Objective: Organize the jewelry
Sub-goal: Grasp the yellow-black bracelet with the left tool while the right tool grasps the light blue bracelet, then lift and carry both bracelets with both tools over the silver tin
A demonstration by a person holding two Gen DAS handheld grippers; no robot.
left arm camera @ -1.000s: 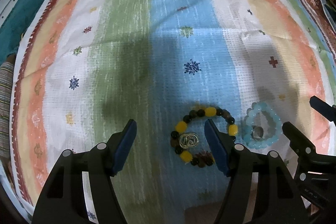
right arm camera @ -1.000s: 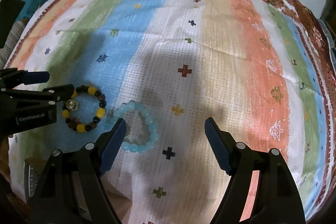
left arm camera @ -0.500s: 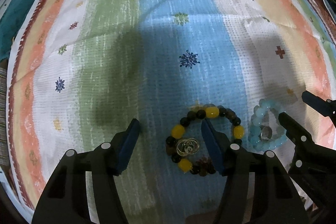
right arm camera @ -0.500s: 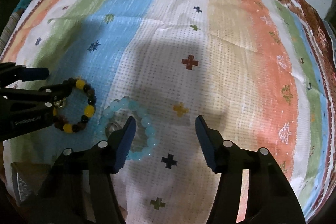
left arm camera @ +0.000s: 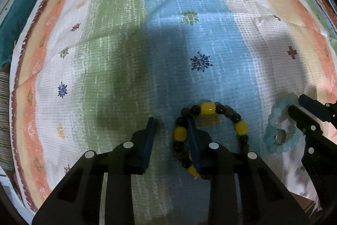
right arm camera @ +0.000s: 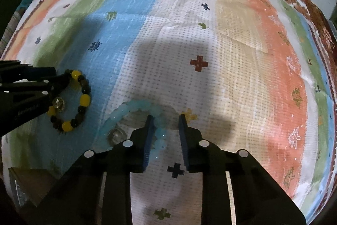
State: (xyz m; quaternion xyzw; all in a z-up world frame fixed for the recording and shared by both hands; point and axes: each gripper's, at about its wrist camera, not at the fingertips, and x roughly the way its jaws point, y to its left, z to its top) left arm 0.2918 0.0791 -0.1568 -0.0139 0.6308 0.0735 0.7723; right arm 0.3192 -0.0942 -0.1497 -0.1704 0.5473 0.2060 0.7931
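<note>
Two bracelets on the striped cloth (right arm camera: 231, 39), and one ring sitting inside each. The left hand-held gripper (left arm camera: 171, 130) has its fingers partway apart, straddling the near-left side of the yellow-and-dark bead bracelet (left arm camera: 210, 132); its right finger sits inside the loop, covering that ring (right arm camera: 58, 103). The right hand-held gripper (right arm camera: 165, 127) is also partway apart, with the right side of the pale blue bracelet (right arm camera: 134, 119) running between its fingers, not clamped. The other ring (left arm camera: 281, 137) lies inside the blue loop, left of that gripper. Beyond both grippers there's loads of bare cloth; its edges are well ahead.
</note>
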